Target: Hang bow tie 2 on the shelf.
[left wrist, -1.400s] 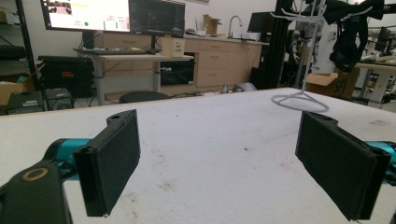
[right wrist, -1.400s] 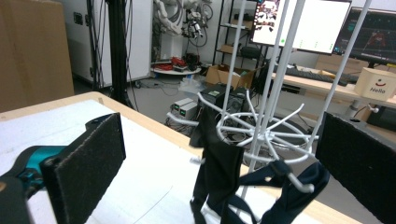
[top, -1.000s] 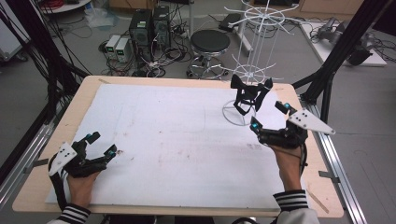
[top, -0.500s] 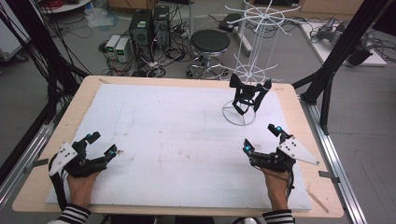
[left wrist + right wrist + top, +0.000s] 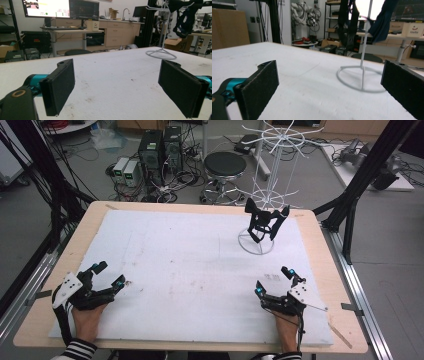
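Left gripper point(image 5: 106, 276): rested at near left of white table point(image 5: 190, 270), jaws spread wide, nothing between. Right gripper point(image 5: 273, 281): at near right, jaws likewise released, empty. Small dark printed mark point(image 5: 272, 277) on table just beside right gripper; text too small to read. Black garment point(image 5: 264, 221): hung draped on white wire stand point(image 5: 256, 244) at far right of table, straps dangling, well apart from both grippers. Beyond table: box marked "Hello" point(image 5: 413, 29); black stool point(image 5: 225, 165); computer towers point(image 5: 161, 145).
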Motion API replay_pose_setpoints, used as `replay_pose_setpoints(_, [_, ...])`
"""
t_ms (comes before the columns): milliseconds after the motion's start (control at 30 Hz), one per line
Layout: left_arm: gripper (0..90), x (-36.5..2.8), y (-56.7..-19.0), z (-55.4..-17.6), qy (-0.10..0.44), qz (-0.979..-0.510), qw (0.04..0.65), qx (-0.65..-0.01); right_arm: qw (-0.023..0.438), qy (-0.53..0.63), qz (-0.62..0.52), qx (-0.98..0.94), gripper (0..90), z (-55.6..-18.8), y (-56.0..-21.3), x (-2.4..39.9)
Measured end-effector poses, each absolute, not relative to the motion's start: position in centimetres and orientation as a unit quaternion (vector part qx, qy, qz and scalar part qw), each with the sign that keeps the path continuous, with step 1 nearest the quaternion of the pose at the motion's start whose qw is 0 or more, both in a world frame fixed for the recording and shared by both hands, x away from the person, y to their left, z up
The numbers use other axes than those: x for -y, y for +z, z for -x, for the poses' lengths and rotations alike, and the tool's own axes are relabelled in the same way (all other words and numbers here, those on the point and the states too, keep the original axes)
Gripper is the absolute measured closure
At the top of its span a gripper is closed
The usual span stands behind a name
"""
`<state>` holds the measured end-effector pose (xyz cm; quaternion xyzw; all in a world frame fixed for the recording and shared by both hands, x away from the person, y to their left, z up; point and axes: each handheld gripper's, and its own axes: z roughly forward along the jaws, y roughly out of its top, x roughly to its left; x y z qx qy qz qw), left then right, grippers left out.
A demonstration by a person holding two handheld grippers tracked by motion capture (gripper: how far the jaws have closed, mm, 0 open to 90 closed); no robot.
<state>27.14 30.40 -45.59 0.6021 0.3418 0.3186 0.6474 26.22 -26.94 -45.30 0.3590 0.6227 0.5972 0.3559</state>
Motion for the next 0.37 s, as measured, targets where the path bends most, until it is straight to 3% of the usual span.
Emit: replay_pose_setpoints(367, [14.3,-30.45,-45.59,-27.13,0.320,-0.602,0.647,-0.341,0.361,0.596,-0.357,-0.622,0.7,-26.09,-45.45,26.83])
